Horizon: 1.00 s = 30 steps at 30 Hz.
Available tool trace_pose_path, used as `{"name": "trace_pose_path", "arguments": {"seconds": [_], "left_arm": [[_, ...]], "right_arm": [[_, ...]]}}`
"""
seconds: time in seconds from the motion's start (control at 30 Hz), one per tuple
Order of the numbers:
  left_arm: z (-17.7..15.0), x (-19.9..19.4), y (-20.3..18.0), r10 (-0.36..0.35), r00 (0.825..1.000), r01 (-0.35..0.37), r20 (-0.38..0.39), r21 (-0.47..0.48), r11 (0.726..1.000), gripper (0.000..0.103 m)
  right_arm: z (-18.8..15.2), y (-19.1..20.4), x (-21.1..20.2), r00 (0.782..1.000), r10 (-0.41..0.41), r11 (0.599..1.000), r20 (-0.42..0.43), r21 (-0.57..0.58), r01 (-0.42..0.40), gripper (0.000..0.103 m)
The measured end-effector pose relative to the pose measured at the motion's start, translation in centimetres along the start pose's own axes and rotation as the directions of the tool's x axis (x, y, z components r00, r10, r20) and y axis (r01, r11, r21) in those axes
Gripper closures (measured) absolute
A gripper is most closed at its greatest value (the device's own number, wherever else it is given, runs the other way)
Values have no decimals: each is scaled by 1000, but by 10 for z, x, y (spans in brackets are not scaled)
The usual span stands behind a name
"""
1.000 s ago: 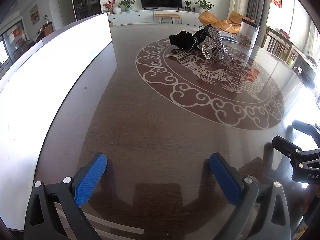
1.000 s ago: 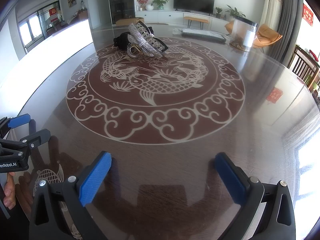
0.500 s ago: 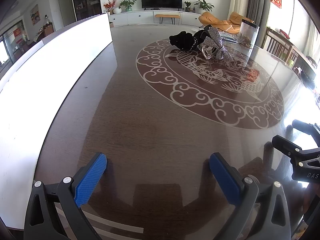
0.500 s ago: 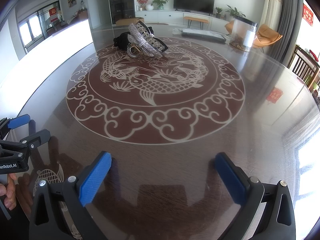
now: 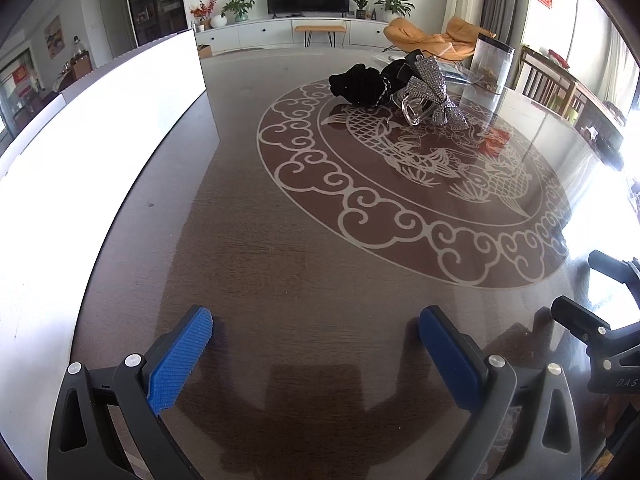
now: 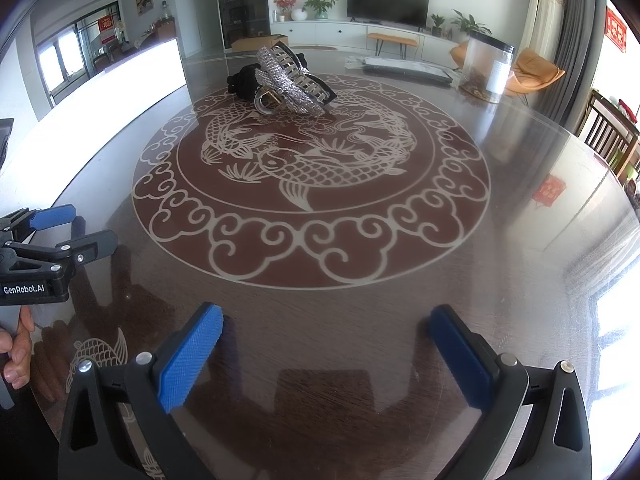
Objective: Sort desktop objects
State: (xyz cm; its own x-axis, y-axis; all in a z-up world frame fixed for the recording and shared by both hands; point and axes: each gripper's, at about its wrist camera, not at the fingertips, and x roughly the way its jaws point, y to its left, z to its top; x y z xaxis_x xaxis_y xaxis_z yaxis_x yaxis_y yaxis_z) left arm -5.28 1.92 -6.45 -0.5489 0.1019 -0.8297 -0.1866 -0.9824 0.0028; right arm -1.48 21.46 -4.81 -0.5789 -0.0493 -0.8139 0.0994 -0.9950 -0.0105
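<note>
2 hand-held grippers (image 5: 315, 320) (image 6: 326, 316) unchgd, 1 jar (image 6: 486, 66)

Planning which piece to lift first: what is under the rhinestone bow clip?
The rhinestone bow clip leans over a clear ring-shaped piece, with a black fabric item and a black clip behind it. Anything beneath the pile is covered.

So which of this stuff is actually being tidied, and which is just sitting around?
For the job:
- sparkly hair clip
- black scrunchie
- clear clip
- left hand-held gripper, open
- right hand-held gripper, open

Just lying about:
- clear jar
- flat dark package
- table
</note>
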Motion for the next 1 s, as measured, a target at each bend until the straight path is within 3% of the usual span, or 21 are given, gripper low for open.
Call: {"name": "trace_pose_path", "arguments": {"seconds": [0.87, 1.0], "left_arm": [[-1, -1, 2, -2, 1000, 2, 13, -1, 1000, 0], [-2, -2, 2, -3, 1000, 3, 14, 0, 1000, 0]], "right_arm": [[0, -1, 0, 1000, 3, 1000, 0, -1, -3, 0], [13, -9, 7, 999, 3, 1000, -32, -10, -3, 0]]}}
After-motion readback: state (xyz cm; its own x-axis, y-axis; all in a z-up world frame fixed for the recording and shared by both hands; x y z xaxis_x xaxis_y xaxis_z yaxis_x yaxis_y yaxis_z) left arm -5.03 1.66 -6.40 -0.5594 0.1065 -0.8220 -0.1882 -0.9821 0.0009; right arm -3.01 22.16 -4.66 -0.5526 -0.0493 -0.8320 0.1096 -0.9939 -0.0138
